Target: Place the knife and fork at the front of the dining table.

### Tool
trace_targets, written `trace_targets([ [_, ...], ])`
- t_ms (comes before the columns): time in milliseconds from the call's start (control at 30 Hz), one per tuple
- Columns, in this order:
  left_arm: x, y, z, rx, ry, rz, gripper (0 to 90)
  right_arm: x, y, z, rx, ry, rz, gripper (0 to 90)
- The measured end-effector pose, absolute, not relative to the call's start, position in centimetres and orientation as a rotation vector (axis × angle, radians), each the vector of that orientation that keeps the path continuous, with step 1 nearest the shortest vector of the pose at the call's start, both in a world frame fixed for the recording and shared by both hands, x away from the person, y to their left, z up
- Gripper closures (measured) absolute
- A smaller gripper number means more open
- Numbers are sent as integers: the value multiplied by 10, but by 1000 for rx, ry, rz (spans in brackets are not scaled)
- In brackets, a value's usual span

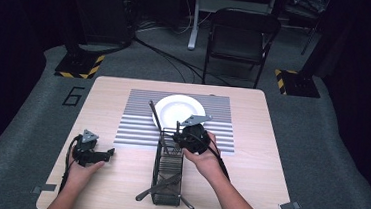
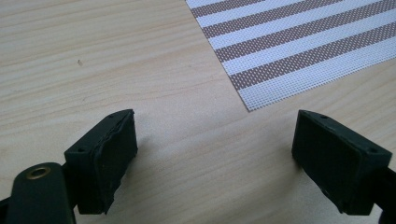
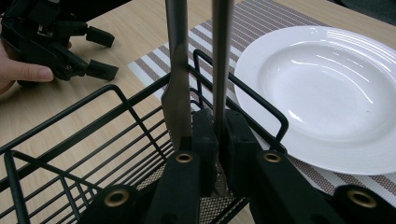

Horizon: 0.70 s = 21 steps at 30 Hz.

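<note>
While right tool (image 3: 215, 140) grips utensil (image 3: 221, 56), knife (image 3: 177, 70) alongside (touching), plate (image 3: 327, 88) beside basket (image 3: 84, 121).

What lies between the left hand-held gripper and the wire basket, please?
Bare wooden table only, seen in the high view, separates the left hand-held gripper from the wire basket.

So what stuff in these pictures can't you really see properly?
- Thin metal utensil clamped in the right gripper: its top is cut off by the right gripper view's upper edge, so its kind is unclear.
- Flat metal piece beside it: also cut off there.
- Dark utensils lying in the black wire basket: too small in the high view.
- Round white plate: its near edge is hidden by that gripper.
</note>
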State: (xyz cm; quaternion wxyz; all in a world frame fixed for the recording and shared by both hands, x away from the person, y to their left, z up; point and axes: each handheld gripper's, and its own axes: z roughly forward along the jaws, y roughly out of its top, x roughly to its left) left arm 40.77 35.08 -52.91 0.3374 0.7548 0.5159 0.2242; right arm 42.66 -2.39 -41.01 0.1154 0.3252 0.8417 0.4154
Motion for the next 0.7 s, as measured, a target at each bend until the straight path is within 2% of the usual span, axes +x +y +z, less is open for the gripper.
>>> trace_targets([
  [700,408,351,-529,1967,1345,585,138,426,-21,-414,940,2456,1174,862],
])
